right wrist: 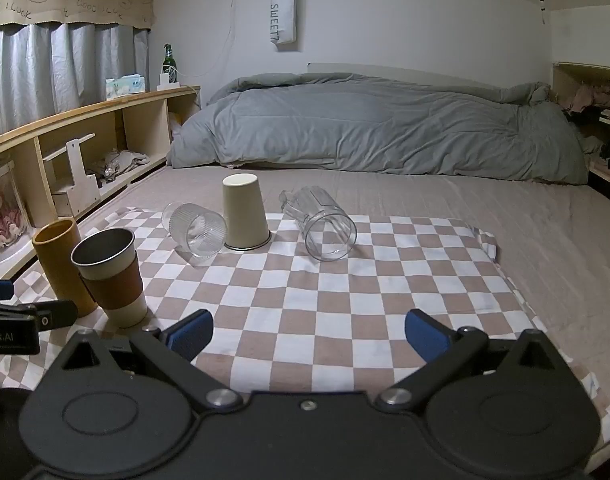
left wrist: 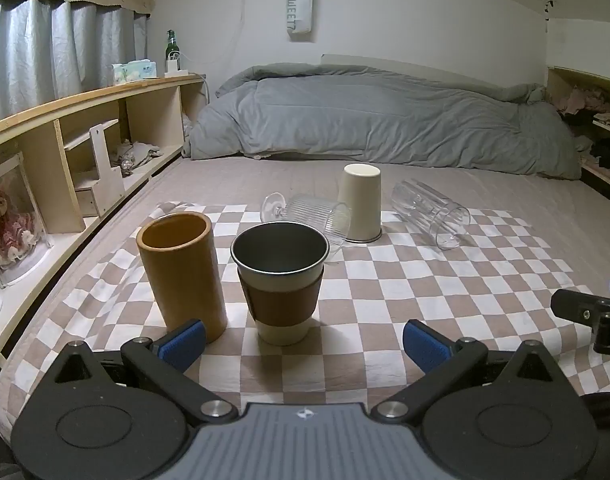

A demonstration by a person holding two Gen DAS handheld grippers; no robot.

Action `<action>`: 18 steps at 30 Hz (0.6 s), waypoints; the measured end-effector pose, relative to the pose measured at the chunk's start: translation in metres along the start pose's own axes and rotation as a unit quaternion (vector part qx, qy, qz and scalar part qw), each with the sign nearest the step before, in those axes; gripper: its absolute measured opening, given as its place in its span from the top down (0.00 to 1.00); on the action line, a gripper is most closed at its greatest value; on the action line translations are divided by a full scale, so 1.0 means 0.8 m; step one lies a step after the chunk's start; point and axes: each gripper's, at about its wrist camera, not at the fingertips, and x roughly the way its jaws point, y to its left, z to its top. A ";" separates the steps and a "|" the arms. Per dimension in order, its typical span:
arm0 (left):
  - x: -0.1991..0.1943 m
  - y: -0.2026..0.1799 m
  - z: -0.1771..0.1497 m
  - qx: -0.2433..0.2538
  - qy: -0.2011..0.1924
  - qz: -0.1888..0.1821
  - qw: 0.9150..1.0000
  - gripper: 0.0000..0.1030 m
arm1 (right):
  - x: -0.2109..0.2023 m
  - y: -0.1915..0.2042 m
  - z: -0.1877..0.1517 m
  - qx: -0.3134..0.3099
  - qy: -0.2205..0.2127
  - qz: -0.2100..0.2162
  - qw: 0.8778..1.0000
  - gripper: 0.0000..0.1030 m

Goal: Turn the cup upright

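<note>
Cups wait on the checked beige-and-white cloth (right wrist: 345, 300): the cream cup (right wrist: 244, 211) stands upside down at the far side — untouched, between two toppled clear glasses. Left gripper (left wrist: 303, 346) and right gripper (right wrist: 309, 336) hover near, both released and empty.

dim, soft-shadowed, fisheye-warped edges

So the checkered cloth (right wrist: 345, 304) is soft matt fabric. Tall tumbler (left wrist: 181, 272) looks like matt bamboo or wood, and the cup (left wrist: 279, 280) at its 3 o'clock is dull metal inside with a leathery brown sleeve (left wrist: 283, 300). Ribbed goblet (right wrist: 197, 232) and clear tumbler (right wrist: 325, 228) look glossy; glass or plastic, can't tell.
</note>
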 end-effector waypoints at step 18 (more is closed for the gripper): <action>0.000 0.000 0.000 -0.001 0.000 -0.001 1.000 0.00 | 0.001 -0.001 0.000 0.001 0.000 0.000 1.000 0.00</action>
